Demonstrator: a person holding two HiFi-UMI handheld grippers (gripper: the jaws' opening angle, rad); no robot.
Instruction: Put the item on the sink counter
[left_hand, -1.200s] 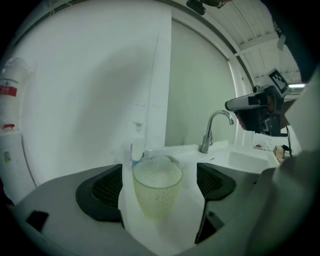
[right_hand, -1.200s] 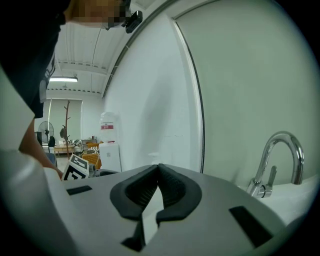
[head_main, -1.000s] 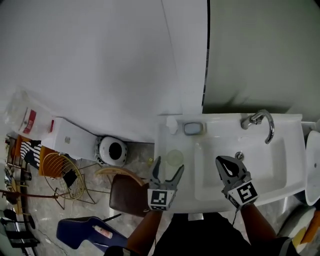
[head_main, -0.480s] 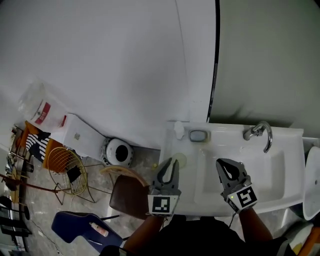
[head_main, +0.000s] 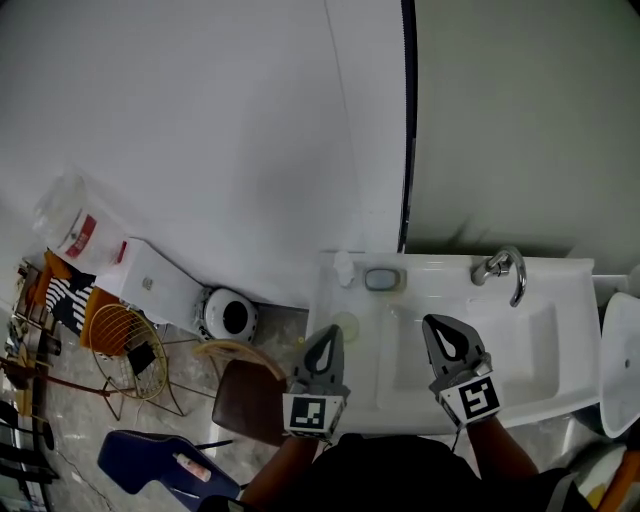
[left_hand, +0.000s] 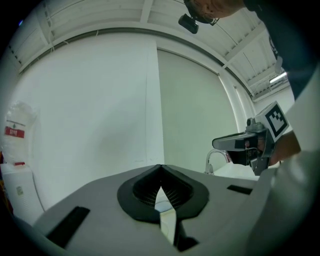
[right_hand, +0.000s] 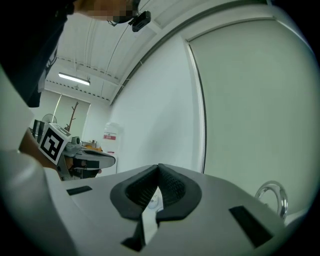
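A pale round item (head_main: 345, 324) lies on the left part of the white sink counter (head_main: 330, 300). My left gripper (head_main: 328, 338) hovers just in front of it, near the counter's front edge, shut with nothing between its jaws. In the left gripper view the left gripper (left_hand: 160, 169) shows its pads meeting. My right gripper (head_main: 438, 328) hangs over the front of the basin (head_main: 480, 340), also shut and empty. The right gripper (right_hand: 159, 169) shows the same in its own view. The faucet (head_main: 500, 268) stands at the back of the sink.
A small white bottle (head_main: 343, 268) and a grey soap dish (head_main: 382, 279) sit at the counter's back. On the floor to the left are a round bin (head_main: 225, 315), a white tank (head_main: 150, 285), a wire basket (head_main: 125, 345), a brown chair (head_main: 245, 395) and a blue chair (head_main: 160, 465).
The left gripper's jaws went from wide open around the round item to shut, and it drew back a little toward me. The item stays on the counter.
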